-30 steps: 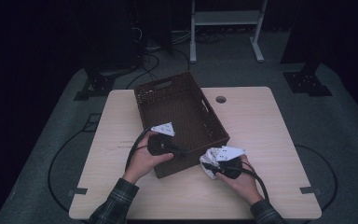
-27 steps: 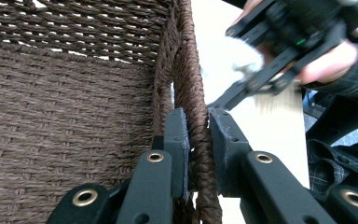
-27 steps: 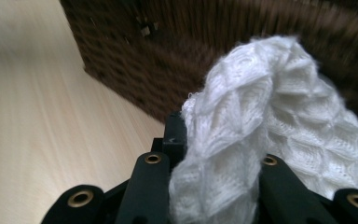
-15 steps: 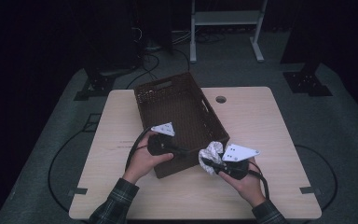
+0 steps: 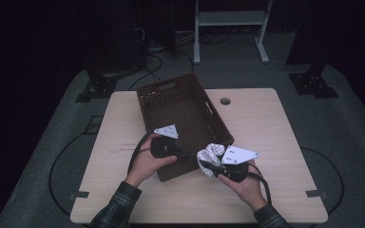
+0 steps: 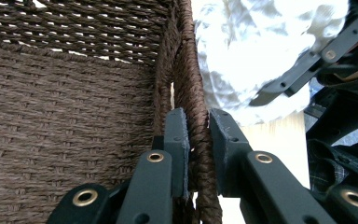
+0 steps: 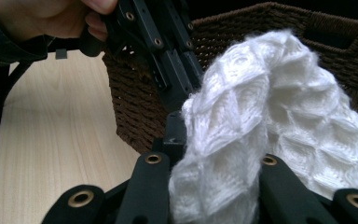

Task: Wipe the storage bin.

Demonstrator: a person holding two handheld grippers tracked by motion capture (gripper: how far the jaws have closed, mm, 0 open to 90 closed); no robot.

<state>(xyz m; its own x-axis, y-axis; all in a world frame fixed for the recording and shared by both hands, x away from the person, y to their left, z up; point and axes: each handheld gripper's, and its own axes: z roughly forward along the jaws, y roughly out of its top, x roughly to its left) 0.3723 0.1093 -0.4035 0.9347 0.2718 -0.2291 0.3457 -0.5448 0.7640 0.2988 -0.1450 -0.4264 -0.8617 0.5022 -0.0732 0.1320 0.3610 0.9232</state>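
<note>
A brown woven basket (image 5: 171, 90) stands in the middle of the wooden table (image 5: 266, 118). My left gripper (image 5: 190, 154) is shut on the basket's near wall, and in the left gripper view its jaws (image 6: 198, 135) pinch the woven rim (image 6: 189, 70) between them. My right gripper (image 5: 206, 164) is shut on a white knitted cloth (image 5: 210, 154) and holds it off the table, just outside the basket's near right corner. In the right gripper view the cloth (image 7: 270, 121) bulges up between the jaws, with the basket wall (image 7: 135, 107) and the left gripper (image 7: 168, 60) right behind it.
The inside of the basket (image 6: 65, 116) shows bare weave. A round cable hole (image 5: 225, 101) lies in the table beyond the basket. A white metal stand (image 5: 228, 28) and cables are on the dark floor behind the table.
My right gripper has lifted the white cloth off the table and brought it slightly nearer the basket's corner. The left gripper has kept its hold on the basket wall.
</note>
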